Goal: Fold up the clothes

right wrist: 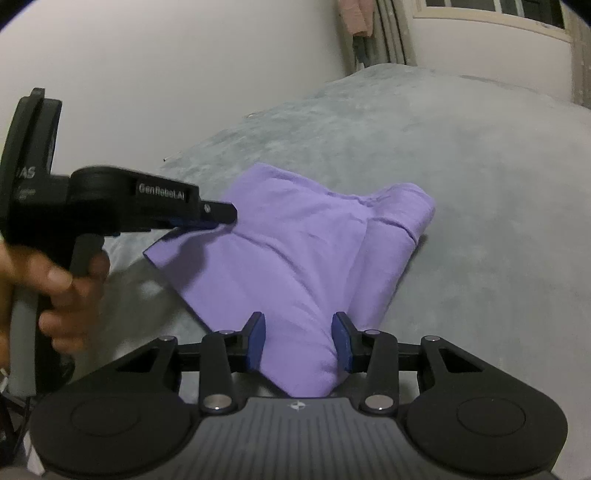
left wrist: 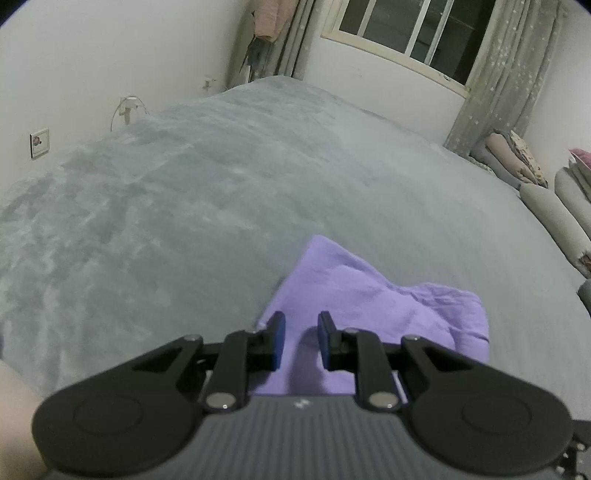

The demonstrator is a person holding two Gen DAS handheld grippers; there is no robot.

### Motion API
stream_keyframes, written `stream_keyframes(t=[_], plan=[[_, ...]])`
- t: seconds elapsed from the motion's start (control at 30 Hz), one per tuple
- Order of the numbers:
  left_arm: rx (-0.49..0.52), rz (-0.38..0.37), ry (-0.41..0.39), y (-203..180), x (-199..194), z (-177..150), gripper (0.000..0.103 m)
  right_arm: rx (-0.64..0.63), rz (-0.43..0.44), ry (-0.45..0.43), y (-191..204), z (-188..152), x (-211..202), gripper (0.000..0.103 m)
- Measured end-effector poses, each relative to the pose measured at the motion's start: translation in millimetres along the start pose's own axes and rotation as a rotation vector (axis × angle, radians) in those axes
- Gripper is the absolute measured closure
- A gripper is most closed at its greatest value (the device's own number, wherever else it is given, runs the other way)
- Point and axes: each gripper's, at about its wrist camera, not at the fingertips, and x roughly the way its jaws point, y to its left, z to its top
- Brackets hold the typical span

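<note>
My left hand-held gripper [left wrist: 301, 338] hovers low over the near edge of the purple garment [left wrist: 373, 314], its 2 blue-padded fingers [left wrist: 277, 339] spread with a clear gap between them. Purple cloth fills that gap from behind, but I cannot tell whether the pads touch it. From the right wrist camera I see the same left hand-held gripper [right wrist: 221, 218] side-on, off to the left and ahead of my right one, its tip at the left edge of the cloth; the blue pad there sits right against the fabric, and I cannot tell from this angle if it is pinching.

My right hand-held gripper [right wrist: 298, 339] is also spread, fingers [right wrist: 258, 341] apart on either side of the nearest corner of the garment, which runs down between them toward the camera. Cloth sits close to both pads without being squeezed.

The purple garment [right wrist: 306, 254] lies partly folded on the grey bed [right wrist: 480, 184], directly ahead of both grippers. It has a flat panel to the left and a doubled, rolled-over section to the right of my right hand-held gripper.

A person's hand [right wrist: 55, 288] grips the left tool's handle at the far left, blurred. Beyond the bed, a curtain [left wrist: 498, 81] hangs beside a window [left wrist: 399, 29].
</note>
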Motion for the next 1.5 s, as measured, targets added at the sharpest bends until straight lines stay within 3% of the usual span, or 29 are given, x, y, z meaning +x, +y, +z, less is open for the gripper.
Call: stream_keyframes(t=[0.23, 0.37, 0.47, 0.63, 0.8, 0.97, 1.1, 1.2, 1.3, 1.5], plan=[[-0.013, -0.001, 0.028, 5, 11, 2, 0.082, -0.001, 0.025, 0.02, -4, 7, -10, 0.064], [-0.01, 0.004, 0.033, 3, 11, 2, 0.08, 0.06, 0.02, -0.09, -28, 22, -21, 0.065], [0.018, 0.008, 0.031, -1, 13, 2, 0.075, 0.124, 0.022, -0.113, -46, 31, -7, 0.065], [0.024, 0.007, 0.033, 1, 13, 0, 0.075, 0.117, -0.016, -0.119, -59, 42, 23, 0.067], [0.041, 0.014, 0.035, -2, 12, -1, 0.075, 0.192, -0.039, -0.139, -77, 49, 37, 0.067], [0.041, 0.011, 0.038, -1, 11, -1, 0.075, 0.285, -0.071, -0.174, -96, 48, 40, 0.076], [0.028, -0.004, 0.047, 2, 10, 3, 0.074, 0.265, -0.117, -0.201, -86, 44, 24, 0.073], [0.015, -0.015, 0.052, 4, 12, 4, 0.074, 0.257, -0.035, -0.214, -73, 35, 6, 0.073], [0.009, -0.019, 0.051, 5, 13, 4, 0.073, 0.171, 0.009, -0.172, -48, 26, -2, 0.073], [0.002, -0.027, 0.048, 6, 15, 3, 0.073, 0.055, 0.02, -0.068, -16, 5, -2, 0.073]])
